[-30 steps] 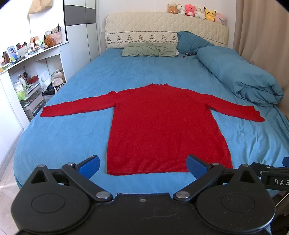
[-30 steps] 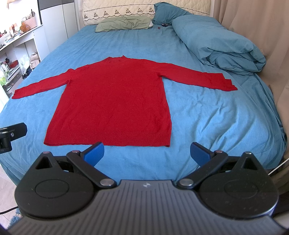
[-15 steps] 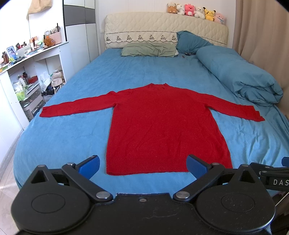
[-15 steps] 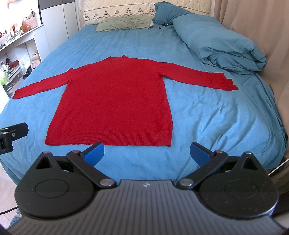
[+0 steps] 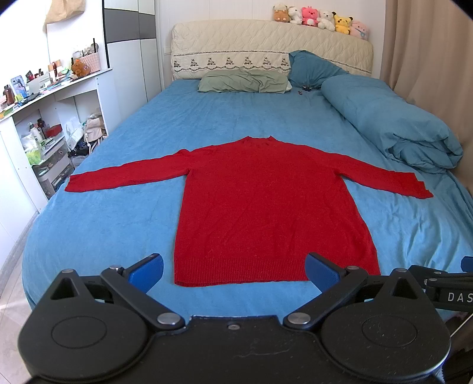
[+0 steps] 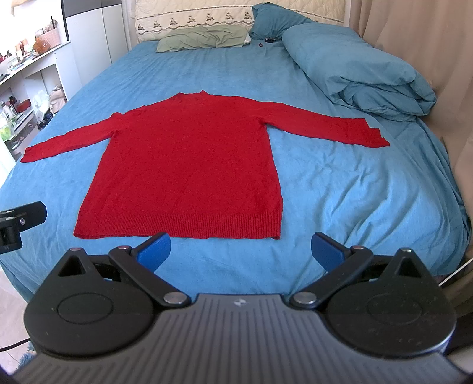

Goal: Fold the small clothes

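Nearest the lens, the left hand-held gripper (image 5: 235, 270) hovers over the foot of the bed (image 5: 103, 224), its blue fingertips (image 5: 147, 270) spread wide and grasping nothing. The right hand-held gripper (image 6: 241, 251) is posed likewise, its blue fingertips (image 6: 155, 249) released and empty; part of its black frame shows at the right edge of the left wrist view.

Just beyond both pairs of fingertips lies the red sweater (image 5: 266, 206) (long-sleeved, knit), spread flat on the blue sheet with its ribbed hem (image 5: 242, 270) toward the cameras and its neckline (image 5: 260, 140) toward the headboard. In the left wrist view the hem spans the gap between the fingertips; in the right wrist view the sweater (image 6: 189, 165) sits left of centre, its hem just above the left fingertip. Neither hand-held gripper touches the fabric. Both sleeves extend straight outward: the left sleeve (image 5: 124, 177) reaches toward the bed's left edge, the right sleeve (image 5: 390, 180) toward the rolled blue duvet (image 5: 393, 124).

Farther back, a green pillow (image 5: 242, 82) and a darker blue pillow (image 5: 310, 69) rest against the quilted headboard (image 5: 266, 38), which carries a row of plush toys (image 5: 320, 17). White shelving (image 5: 44, 124) with assorted clutter stands along the bed's left side.
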{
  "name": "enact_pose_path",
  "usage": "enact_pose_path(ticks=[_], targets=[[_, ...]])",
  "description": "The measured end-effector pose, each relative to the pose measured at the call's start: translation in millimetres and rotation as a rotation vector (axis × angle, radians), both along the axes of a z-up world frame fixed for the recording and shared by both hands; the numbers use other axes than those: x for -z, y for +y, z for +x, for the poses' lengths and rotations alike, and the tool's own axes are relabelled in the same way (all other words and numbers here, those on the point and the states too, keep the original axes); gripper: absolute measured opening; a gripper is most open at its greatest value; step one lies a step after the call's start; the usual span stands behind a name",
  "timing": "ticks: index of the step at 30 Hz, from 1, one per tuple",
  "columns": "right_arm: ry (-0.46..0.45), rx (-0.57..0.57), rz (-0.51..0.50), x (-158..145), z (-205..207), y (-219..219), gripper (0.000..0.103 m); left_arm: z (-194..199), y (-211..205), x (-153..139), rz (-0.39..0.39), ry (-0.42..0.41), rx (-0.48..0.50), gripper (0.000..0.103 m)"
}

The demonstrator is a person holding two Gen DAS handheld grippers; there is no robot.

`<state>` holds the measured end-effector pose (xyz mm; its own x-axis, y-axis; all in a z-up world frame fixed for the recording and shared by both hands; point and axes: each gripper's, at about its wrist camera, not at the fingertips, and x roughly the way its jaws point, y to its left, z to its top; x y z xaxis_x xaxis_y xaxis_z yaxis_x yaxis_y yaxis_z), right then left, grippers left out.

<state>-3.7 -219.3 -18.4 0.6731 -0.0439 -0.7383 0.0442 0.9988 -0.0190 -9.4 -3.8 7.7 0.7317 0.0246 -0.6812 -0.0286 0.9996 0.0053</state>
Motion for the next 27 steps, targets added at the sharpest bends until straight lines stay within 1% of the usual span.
enact_pose_path(ticks=[12, 16, 18, 21, 26, 27], targets=[[0.000, 0.000, 0.003, 4, 1, 1, 0.103, 0, 0, 0, -0.001, 0.002, 0.001, 0.103], [0.002, 0.013, 0.020, -1, 4, -2, 0.103, 9, -1, -4, -0.023, 0.005, 0.023, 0.103], [-0.001, 0.039, 0.027, -11, 9, -7, 0.103, 18, -4, -10, -0.030, -0.002, 0.045, 0.103], [-0.013, 0.079, 0.041, -19, 24, -23, 0.103, 46, -14, -20, -0.034, -0.021, 0.087, 0.103], [-0.047, 0.179, 0.075, -23, 76, -66, 0.103, 117, -36, -24, -0.030, -0.039, 0.160, 0.103], [-0.050, 0.197, 0.077, -22, 89, -75, 0.103, 139, -42, -22, -0.030, -0.036, 0.172, 0.103]])
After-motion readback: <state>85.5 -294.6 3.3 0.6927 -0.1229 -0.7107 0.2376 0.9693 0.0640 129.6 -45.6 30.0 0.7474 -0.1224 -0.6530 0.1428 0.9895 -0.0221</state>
